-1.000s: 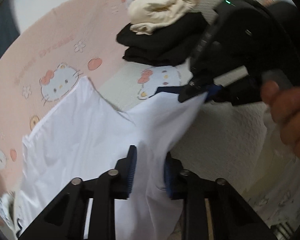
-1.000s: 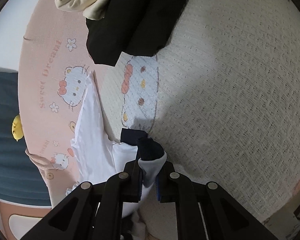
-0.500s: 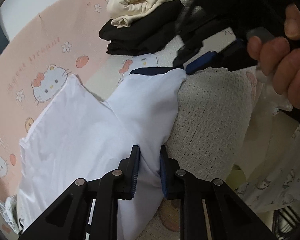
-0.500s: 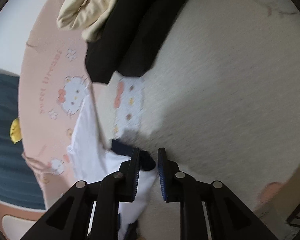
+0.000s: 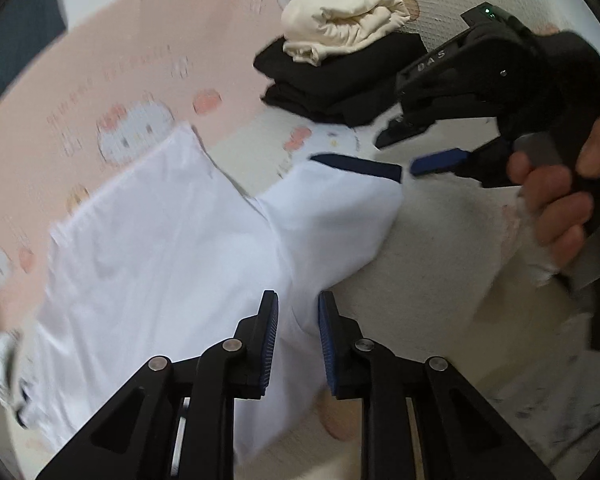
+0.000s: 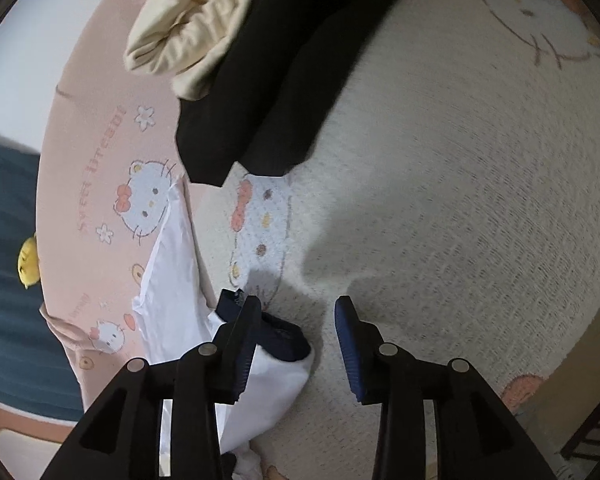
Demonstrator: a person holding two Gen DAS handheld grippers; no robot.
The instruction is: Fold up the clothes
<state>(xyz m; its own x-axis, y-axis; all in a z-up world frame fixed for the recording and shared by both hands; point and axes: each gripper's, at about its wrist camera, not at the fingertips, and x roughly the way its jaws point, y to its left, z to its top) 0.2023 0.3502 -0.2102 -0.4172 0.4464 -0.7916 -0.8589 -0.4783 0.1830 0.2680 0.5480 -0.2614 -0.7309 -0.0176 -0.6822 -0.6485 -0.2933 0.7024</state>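
A white shirt (image 5: 160, 248) lies spread on the bed, its sleeve stretched out to the right and ending in a navy cuff (image 5: 356, 164). My left gripper (image 5: 298, 300) is shut on a fold of the white cloth near the sleeve's base. My right gripper (image 5: 400, 154), held by a hand (image 5: 556, 200), hovers just right of the cuff with its jaws opening. In the right wrist view the cuff (image 6: 284, 336) rests loose on the blanket beside the left finger of my right gripper (image 6: 298, 304); the pads do not press on it.
Folded black clothes (image 5: 340, 80) with a cream garment (image 5: 340, 28) on top sit beyond the sleeve. The bed has a pink cartoon-cat cover (image 5: 100, 60) and a cream knitted blanket (image 6: 460, 200). A small yellow thing (image 6: 28, 264) sits past the bed's left edge.
My right gripper has opened and let go of the navy cuff, which now lies on the blanket. The sleeve has settled flat. My left gripper keeps its hold on the white cloth.
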